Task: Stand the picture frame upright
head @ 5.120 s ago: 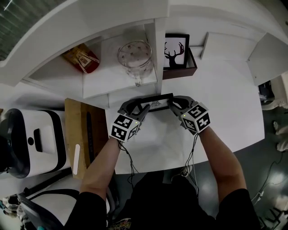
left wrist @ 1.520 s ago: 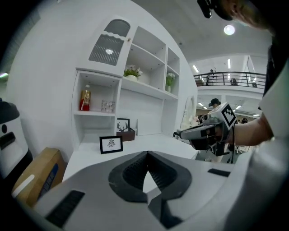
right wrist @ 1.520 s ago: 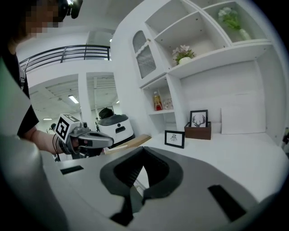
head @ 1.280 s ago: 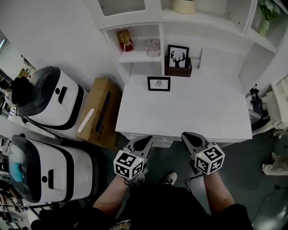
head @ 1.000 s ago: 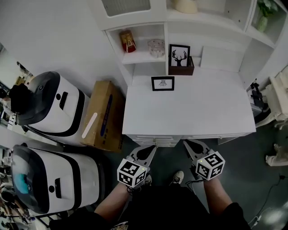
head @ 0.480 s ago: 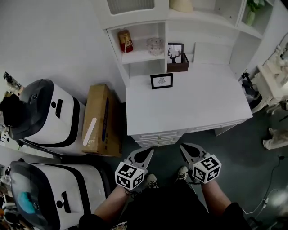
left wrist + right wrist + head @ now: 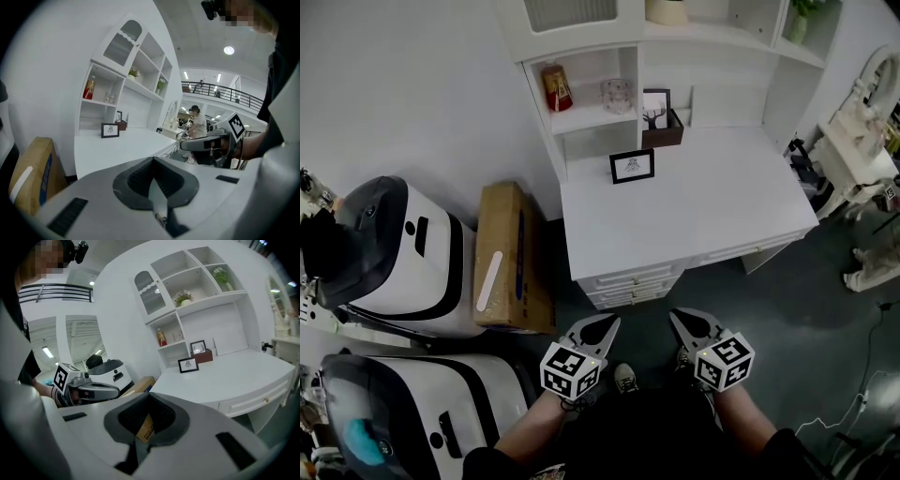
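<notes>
Head view: small black picture frame stands upright on white desk, upper centre; left gripper and right gripper, lower centre, jaws together.

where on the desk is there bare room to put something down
The desk top is bare from the standing picture frame at its back left out to the front and right edges. Crowded: the back edge by the brown box with the deer picture, and the shelf with the red bottle and glass jar.
</notes>
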Tool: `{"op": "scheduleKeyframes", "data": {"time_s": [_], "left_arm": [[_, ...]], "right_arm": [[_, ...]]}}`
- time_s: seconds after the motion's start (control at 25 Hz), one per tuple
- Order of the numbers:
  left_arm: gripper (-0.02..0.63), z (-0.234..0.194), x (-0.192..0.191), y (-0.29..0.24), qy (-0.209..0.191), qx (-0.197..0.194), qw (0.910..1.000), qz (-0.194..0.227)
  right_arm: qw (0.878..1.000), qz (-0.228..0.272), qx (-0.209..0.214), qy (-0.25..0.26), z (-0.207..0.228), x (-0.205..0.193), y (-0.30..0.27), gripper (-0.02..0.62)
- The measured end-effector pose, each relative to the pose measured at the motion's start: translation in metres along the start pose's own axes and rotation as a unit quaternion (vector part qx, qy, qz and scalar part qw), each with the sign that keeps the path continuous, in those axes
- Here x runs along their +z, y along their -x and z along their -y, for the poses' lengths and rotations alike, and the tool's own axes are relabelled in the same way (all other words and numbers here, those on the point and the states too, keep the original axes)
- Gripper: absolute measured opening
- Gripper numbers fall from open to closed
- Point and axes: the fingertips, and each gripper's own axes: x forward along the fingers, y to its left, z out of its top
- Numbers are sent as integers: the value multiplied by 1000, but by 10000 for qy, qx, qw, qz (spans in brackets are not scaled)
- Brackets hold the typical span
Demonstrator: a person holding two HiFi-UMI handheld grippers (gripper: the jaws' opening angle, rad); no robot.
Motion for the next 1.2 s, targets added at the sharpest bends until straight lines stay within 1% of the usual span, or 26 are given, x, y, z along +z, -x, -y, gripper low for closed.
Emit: {"op": "scheduleKeyframes", "data": {"time_s": [0.24, 0.56, 1.2], "left_arm": [[5, 8, -3, 8, -81, -146, 9999, -4], [5, 18, -4, 1, -103, -286, 9995, 13], [5, 24, -5, 2, -132, -297, 9995, -9]], "right_arm": [[9999, 9, -72, -69, -14, -10, 8, 3], [9999, -2, -126, -54, -19, -16, 15, 3], [9998, 50, -153, -135, -17, -18, 21, 3]]}}
